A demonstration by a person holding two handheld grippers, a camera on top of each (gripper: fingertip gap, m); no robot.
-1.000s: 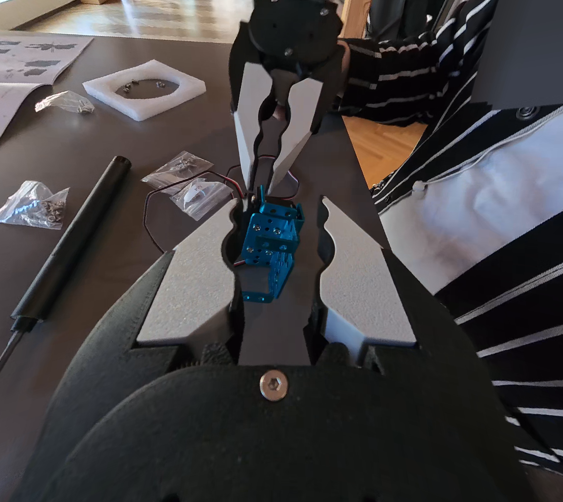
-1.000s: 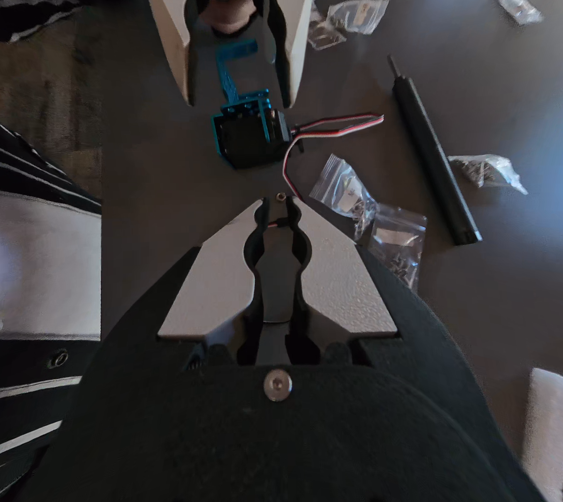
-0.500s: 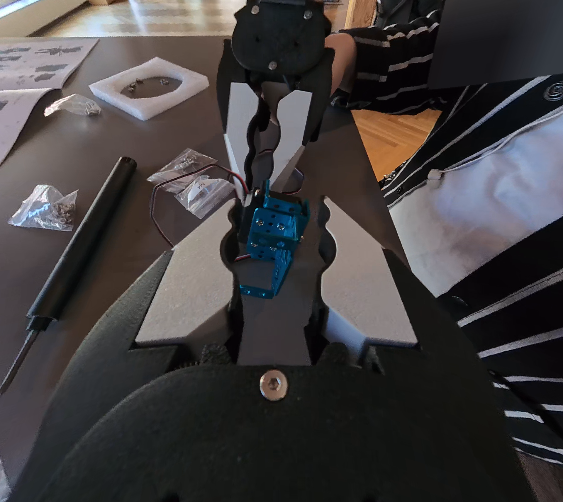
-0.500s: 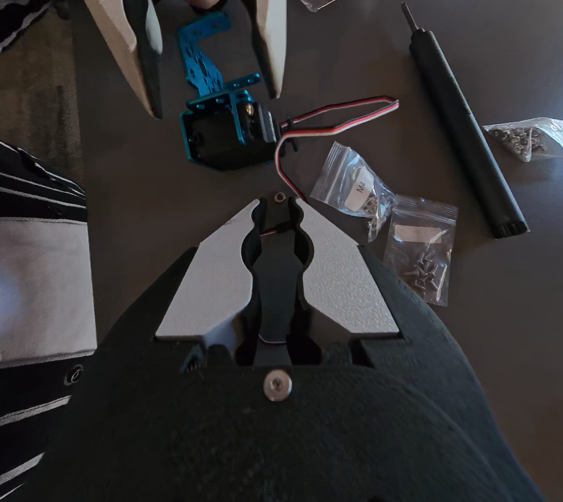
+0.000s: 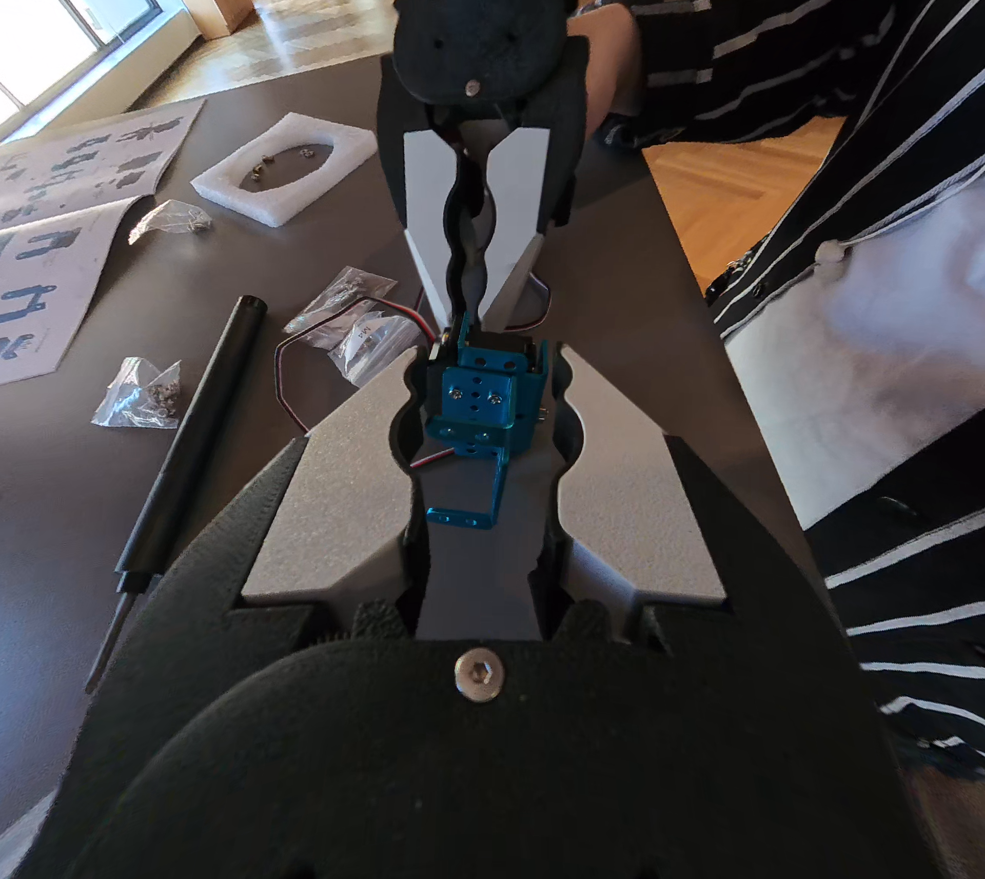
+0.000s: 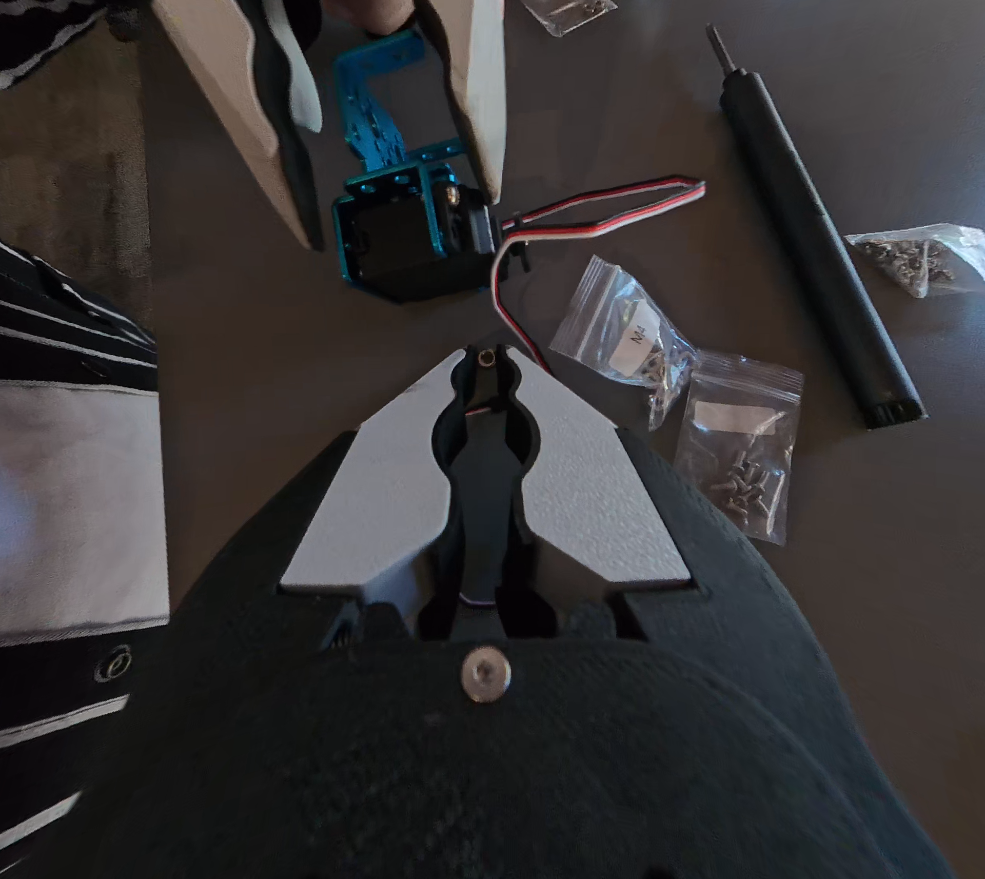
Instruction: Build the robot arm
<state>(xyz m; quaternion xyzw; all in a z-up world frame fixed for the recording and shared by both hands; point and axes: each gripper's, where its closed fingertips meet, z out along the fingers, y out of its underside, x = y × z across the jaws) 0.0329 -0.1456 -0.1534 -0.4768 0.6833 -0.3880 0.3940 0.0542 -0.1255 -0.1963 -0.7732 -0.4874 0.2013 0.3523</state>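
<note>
**Item.** The blue bracket (image 5: pixel 477 405) with a black servo clamped in it lies on the dark table (image 6: pixel 256 347), near the table's right-hand edge in the left wrist view. Its red, white and black lead (image 6: pixel 613 208) loops away to the side.

**Grippers.** The left gripper (image 5: pixel 487 357) stands wide open, one finger on each side of the bracket. Contact with either finger cannot be confirmed. The right gripper (image 6: pixel 486 353) is all but closed, pinching a small brass ring-shaped part (image 6: pixel 486 356) at its very tips. It hangs just beyond the servo end of the bracket, pointing down at it.

**Surroundings.** Two clear bags of screws (image 6: pixel 629 336) lie just beside the lead, and a black screwdriver (image 6: pixel 815 245) lies farther out. More bags sit beyond it.

**Differences between views.**
- Only the right wrist view shows the brass part, the servo's black body and a fingertip (image 6: pixel 368 0) behind the left gripper.
- Only the left wrist view shows these:
  - the bracket's screwed blue face
  - a white foam frame (image 5: pixel 288 208) at the far left
  - a printed sheet (image 5: pixel 64 213)
  - a person's striped garment (image 5: pixel 853 267) on the right
</note>
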